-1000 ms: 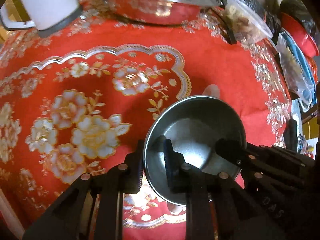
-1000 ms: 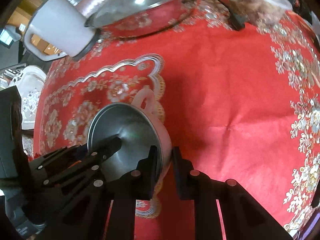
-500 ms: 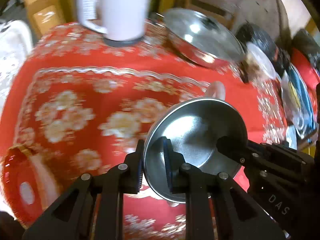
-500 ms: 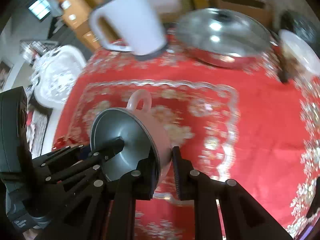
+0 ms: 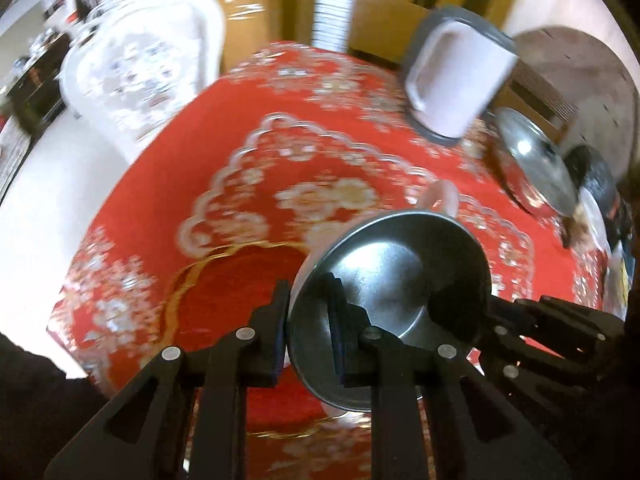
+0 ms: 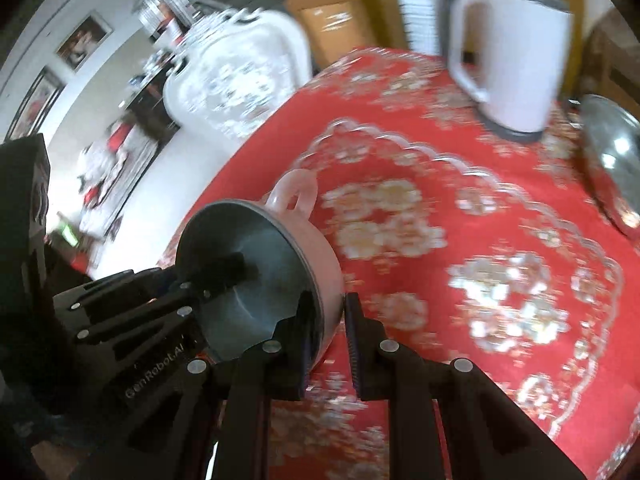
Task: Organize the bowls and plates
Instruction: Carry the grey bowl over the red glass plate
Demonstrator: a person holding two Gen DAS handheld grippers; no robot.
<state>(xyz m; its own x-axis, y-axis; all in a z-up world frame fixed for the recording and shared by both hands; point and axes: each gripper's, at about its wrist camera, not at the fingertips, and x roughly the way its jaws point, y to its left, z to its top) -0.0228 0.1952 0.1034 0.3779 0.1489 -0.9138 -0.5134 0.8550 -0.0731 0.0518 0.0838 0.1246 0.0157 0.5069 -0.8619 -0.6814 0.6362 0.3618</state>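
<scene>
- The bowl (image 5: 394,280) is shiny grey metal on the inside and pale pink on the outside.
- It has a small pink loop handle (image 6: 294,194) on its far edge.
- The bowl is up in the air over the red tablecloth (image 5: 248,184), tipped on its side so you can look right into it.
- The inside of the bowl is smooth, with nothing in it.
- The left claw (image 5: 306,330) pinches the bowl's rim, with one finger inside the bowl and one outside.
- The right claw (image 6: 328,344) pinches the rim on the other side in the same way, one finger in and one out.
- Both claws are closed tight on the bowl, so it hangs between them.
- The tablecloth has gold and white flowers and a wavy silver line on it.
- A red plate with a gold edge (image 5: 224,296) lies on the cloth under the bowl, just left of it in the left view.
- A white kettle (image 6: 516,64) with a grey base stands at the far side of the table.
- A shiny metal lid (image 5: 534,160) sits to the right of the kettle.
- A white chair (image 5: 140,68) stands beyond the table on the left.
- The pictures are a bit blurry.
</scene>
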